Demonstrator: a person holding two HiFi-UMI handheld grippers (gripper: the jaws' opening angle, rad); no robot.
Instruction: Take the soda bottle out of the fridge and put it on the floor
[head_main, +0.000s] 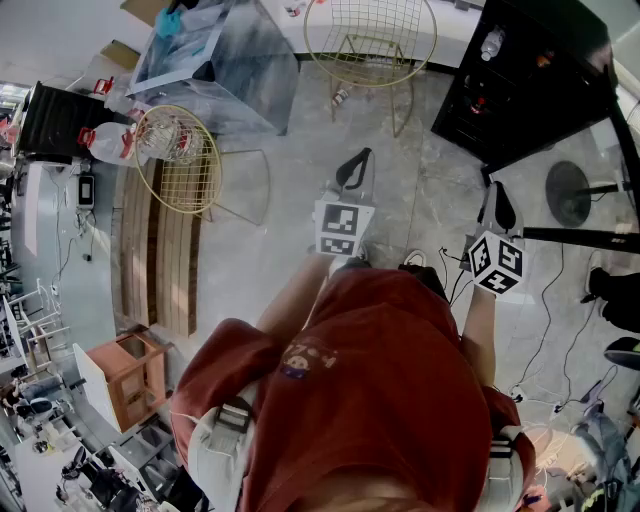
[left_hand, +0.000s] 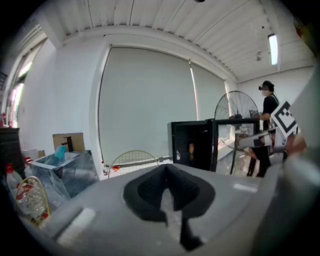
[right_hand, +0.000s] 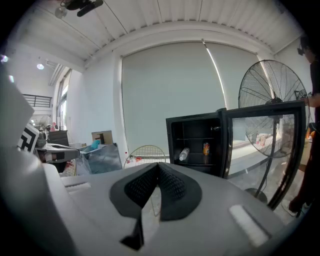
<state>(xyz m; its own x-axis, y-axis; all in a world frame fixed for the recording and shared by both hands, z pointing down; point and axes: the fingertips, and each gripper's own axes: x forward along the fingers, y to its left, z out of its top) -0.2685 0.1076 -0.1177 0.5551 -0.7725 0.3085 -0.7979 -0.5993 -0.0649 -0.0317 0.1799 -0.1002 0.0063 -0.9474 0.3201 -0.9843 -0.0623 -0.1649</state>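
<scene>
Right gripper view shows the bottle (right_hand: 184, 154) lying at a shelf's left end in the fridge (right_hand: 196, 129), well apart from the right gripper (right_hand: 158, 167) and left gripper (left_hand: 167, 170), both with jaws together and empty, so open wide before reaching in.

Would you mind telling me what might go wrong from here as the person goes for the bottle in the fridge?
1. The bottle lies tilted on the same shelf as a can. A careless grab could roll it or knock the can.
2. Cables trail over the floor by the person's feet, so stepping forward risks a trip.
</scene>
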